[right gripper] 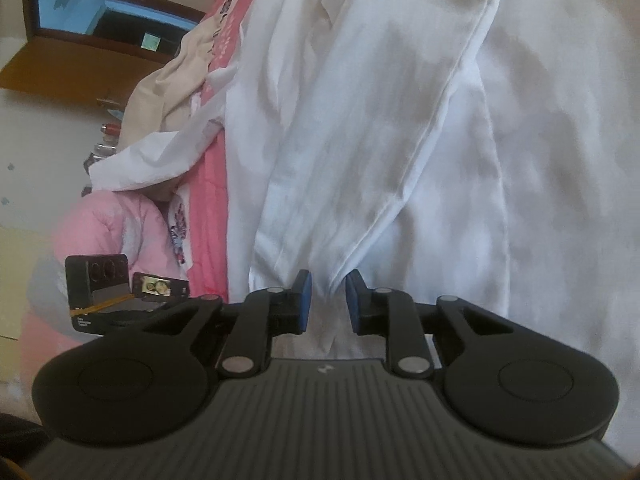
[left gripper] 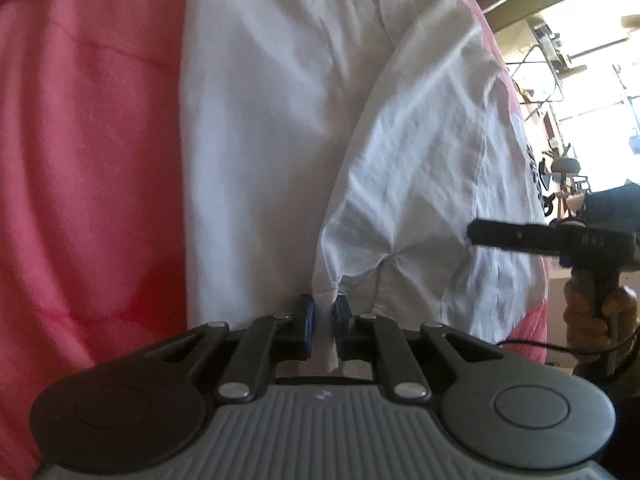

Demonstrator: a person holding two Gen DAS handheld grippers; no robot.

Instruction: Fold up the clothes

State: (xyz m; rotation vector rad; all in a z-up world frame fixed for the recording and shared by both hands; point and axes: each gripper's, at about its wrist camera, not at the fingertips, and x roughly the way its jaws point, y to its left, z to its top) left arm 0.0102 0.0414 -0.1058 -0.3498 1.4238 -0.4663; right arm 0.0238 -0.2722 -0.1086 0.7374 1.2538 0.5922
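Pink cloth, a quilted bed cover (left gripper: pixel 88 152), lies over the bed and carries the clothes. One white shirt (left gripper: pixel 280 120) is spread on it, wrinkled, and it fills the middle of both views. In the right wrist view, more clothes lie at the far end of the bed: one beige garment (right gripper: pixel 160 92) and one other white piece (right gripper: pixel 152 160), both in a loose heap. Beside the bed a lighter pink padded blanket (right gripper: pixel 116 224) hangs down. On the left a wooden door or cabinet (right gripper: pixel 80 68) with a dark frame stands against a pale wall. A small black camera box (right gripper: pixel 96 280) shows at the left edge, near the bed.

There are two grippers. The left gripper (left gripper: pixel 323 322) is nearly pressed together, and it pinches a thin edge of the white shirt between its blue pads. The right gripper (right gripper: pixel 328 300) has its jaws a little spread; a fold of the shirt lies between them, but the pads do not press on it. In the left wrist view a hand (left gripper: pixel 596 316) holds the right gripper's handle over the shirt's right side.
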